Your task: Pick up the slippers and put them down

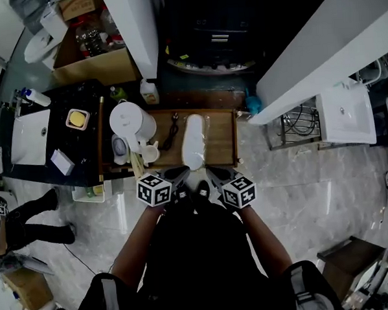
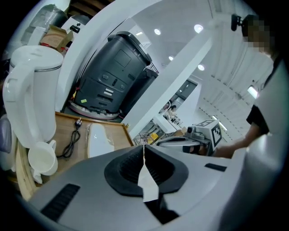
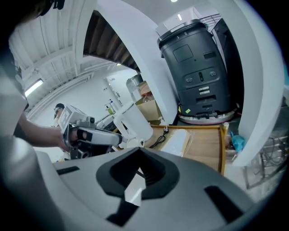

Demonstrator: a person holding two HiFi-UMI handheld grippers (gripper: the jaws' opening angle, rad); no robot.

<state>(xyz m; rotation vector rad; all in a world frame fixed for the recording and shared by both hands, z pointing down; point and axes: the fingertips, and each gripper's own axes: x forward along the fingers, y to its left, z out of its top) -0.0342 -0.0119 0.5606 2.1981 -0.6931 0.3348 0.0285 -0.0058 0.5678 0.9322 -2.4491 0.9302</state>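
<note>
White in their clear wrap, the slippers (image 1: 193,141) lay on the wooden tray (image 1: 223,143) beside the kettle (image 1: 132,122), while I held my left gripper (image 2: 144,153) and right gripper (image 3: 140,158) side by side at its near edge, each with jaws pinched together.

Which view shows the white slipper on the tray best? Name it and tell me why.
The head view: the slipper shows end to end from above, lying on the wooden tray. The left gripper view and the right gripper view each catch it at a low slant, foreshortened, with its near end hidden.
</note>
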